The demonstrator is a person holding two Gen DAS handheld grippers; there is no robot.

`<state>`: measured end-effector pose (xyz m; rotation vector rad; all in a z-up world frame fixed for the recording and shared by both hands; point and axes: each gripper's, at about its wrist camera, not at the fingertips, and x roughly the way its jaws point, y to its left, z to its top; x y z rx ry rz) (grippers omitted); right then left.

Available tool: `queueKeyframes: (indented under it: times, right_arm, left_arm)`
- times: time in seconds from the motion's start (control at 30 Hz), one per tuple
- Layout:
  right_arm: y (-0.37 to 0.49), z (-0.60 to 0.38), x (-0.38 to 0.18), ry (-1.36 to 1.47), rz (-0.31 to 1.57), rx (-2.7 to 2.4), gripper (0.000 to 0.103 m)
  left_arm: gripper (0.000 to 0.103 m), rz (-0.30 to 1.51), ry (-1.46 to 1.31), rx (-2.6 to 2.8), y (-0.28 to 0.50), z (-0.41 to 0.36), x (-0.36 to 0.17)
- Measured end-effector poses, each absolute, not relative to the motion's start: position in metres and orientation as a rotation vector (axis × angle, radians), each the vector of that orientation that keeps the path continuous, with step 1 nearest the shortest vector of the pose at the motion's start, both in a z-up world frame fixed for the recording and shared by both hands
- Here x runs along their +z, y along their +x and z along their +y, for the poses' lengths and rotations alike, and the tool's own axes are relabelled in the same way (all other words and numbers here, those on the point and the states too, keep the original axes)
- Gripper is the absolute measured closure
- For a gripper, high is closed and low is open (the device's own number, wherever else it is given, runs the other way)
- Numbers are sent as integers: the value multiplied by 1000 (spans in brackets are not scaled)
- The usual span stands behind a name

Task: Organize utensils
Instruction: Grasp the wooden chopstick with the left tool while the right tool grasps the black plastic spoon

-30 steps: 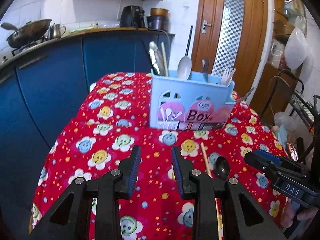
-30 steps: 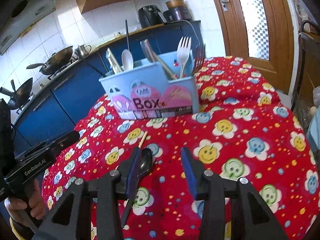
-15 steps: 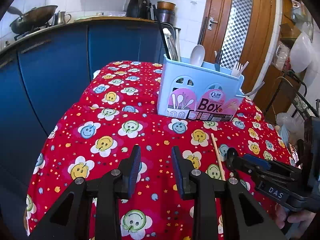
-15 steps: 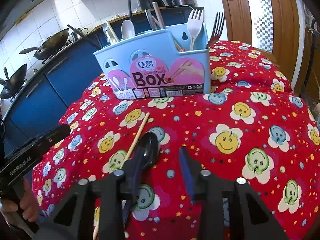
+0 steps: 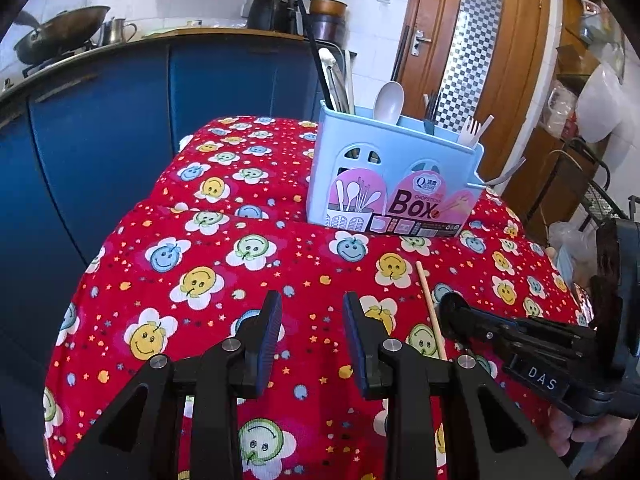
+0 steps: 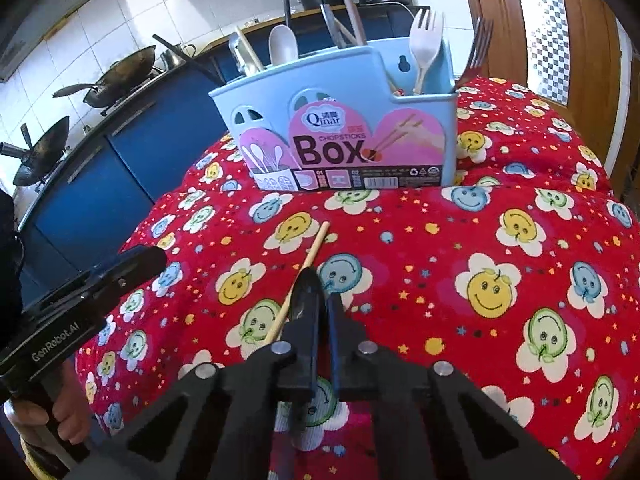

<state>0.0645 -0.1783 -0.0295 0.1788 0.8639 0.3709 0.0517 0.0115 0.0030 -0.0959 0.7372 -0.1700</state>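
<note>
Two fisheye views look forward and down along each claw, close above the red smiley-print tabletop. Both face the blue utensil box at 12 o'clock; the left view catches the right claw at 3 o'clock, the right view the left claw's body at 9.

Pale blue utensil holder, front label: brand "Qinar" on the pink panel, "CHOPSTICKS" in small capitals beneath it, "Box" in large dark letters; the barcode strip along the label's foot is too small to read. Left gripper, body side: "GenRobot.AI" in white. Right gripper, body tag: "DAS" in white letters.
</note>
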Motion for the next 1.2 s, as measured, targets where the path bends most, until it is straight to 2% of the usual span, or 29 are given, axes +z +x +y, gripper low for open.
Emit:
queueKeyframes:
  times: [0.5,0.83,1.1,1.2]
  right_arm:
    - [44,-213,-8,254,747,336,99]
    - [35,-244,-6,319,703,309,99]
    - [28,-258,-5,344,678,306,99]
    - [26,-261,-6,354,673,310,99]
  left_arm:
    - [71,789,-57,-279,51,-23,6]
    - [72,894,-31,-388,61,-55,3]
    - [90,1019,-22,-436,73,-69,-9]
    - [93,1085,-21,-440,86,-74,-14]
